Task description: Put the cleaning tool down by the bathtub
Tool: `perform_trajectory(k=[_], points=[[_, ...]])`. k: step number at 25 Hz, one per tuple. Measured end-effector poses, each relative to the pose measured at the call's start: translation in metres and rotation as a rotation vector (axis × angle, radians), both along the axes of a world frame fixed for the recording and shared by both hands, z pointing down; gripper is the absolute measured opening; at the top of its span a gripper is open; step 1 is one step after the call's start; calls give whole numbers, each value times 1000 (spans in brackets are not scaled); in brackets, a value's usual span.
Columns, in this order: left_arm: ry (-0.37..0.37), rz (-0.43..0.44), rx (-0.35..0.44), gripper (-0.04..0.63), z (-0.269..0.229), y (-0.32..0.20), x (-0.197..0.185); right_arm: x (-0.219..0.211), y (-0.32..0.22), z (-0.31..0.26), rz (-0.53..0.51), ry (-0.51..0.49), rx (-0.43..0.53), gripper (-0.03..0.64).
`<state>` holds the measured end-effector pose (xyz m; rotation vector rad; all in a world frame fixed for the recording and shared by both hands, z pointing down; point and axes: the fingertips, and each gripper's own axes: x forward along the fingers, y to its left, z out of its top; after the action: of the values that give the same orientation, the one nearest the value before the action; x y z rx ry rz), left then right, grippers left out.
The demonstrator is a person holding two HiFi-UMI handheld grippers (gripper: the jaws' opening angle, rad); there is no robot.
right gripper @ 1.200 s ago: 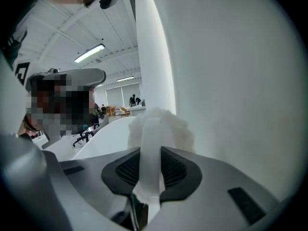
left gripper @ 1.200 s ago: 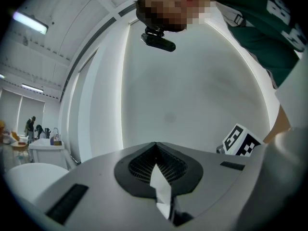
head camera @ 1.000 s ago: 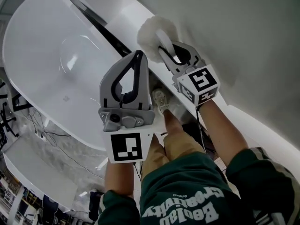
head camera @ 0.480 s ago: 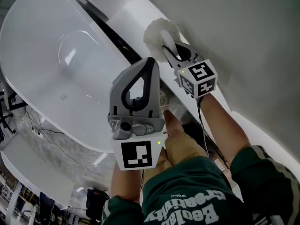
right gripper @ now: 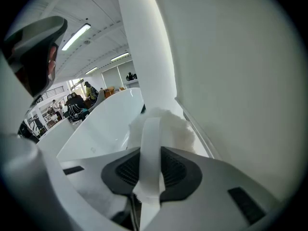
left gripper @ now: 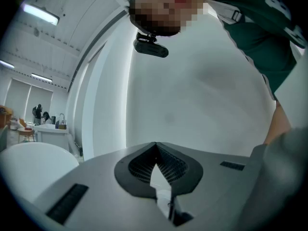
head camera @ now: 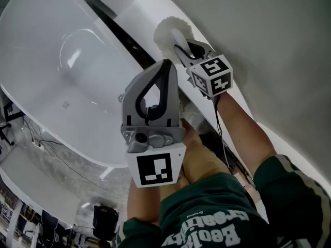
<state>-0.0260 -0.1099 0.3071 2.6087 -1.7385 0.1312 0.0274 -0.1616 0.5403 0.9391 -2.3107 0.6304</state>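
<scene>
white bathtub (head camera: 62,71) — duster (head camera: 166,31) just outside

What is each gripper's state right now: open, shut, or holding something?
Left gripper: shut, jaw tips together, nothing between them.
Right gripper: shut on the cleaning tool, clamping its white handle.

Grey veined floor (head camera: 77,174) at the lower left, bearing a white bathtub (head camera: 57,61). Thin dark cables (head camera: 39,136) lying loose on it, just beside the tub's near edge. Past the tub's far edge, a dark gap (head camera: 111,24), then a white ledge (head camera: 137,12) running along the wall (head camera: 269,45). Fluffy white pad (head camera: 165,30) over the ledge's outer edge; resting on it or just above, cannot tell.
</scene>
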Motion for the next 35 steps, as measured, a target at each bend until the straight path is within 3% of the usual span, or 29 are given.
perform_trajectory(k=[16,21,35], points=[[22,-17,-44,5,26,-5,-7,22,-11,114,-45,232,-139,94],[22,-19,-53,5,29,-3,-8,30,-14,125,-3,255,-165,94],[29,-48,-92,6,45,-1,-13,37,-7,161,-18,332,-249,95]])
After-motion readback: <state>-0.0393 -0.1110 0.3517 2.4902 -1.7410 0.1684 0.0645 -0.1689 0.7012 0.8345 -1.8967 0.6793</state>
